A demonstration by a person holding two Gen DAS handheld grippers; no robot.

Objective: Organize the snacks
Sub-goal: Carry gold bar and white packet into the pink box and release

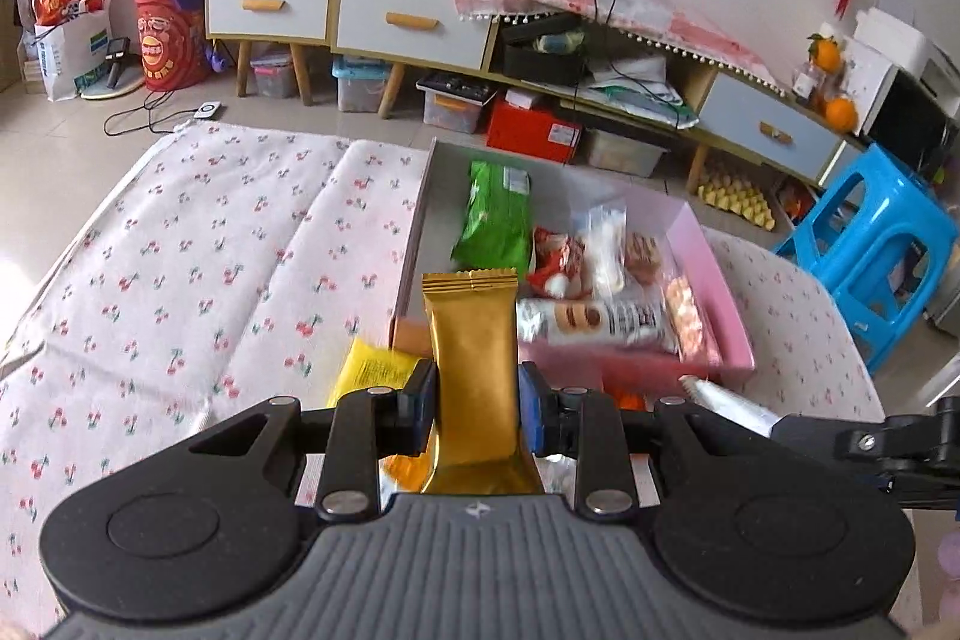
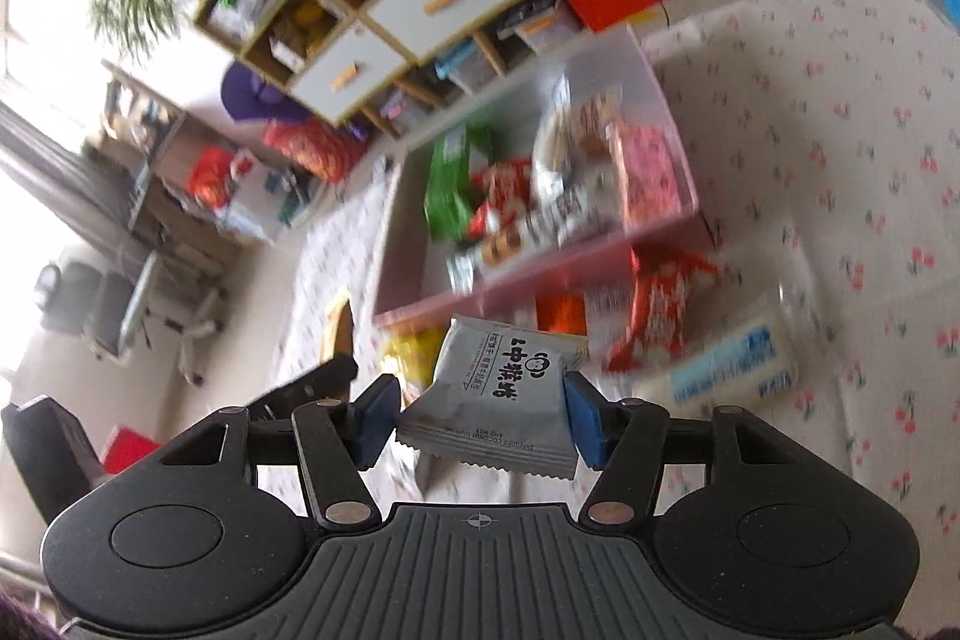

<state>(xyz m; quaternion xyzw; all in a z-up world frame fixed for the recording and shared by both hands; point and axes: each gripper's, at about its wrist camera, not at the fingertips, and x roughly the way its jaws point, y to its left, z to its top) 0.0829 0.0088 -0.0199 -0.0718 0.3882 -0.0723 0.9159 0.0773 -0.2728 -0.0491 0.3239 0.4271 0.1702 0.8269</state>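
My left gripper is shut on a gold snack packet, held upright just short of the near wall of the pink box. The box holds a green packet, red and white packets and a silver cookie packet. My right gripper is shut on a grey snack packet, held in the air in front of the same pink box. A yellow packet lies on the cloth below the left gripper.
A red packet, an orange packet and a white-and-blue packet lie on the cherry-print cloth near the box. The right gripper's arm shows at the left view's right edge. A blue stool and cabinets stand beyond.
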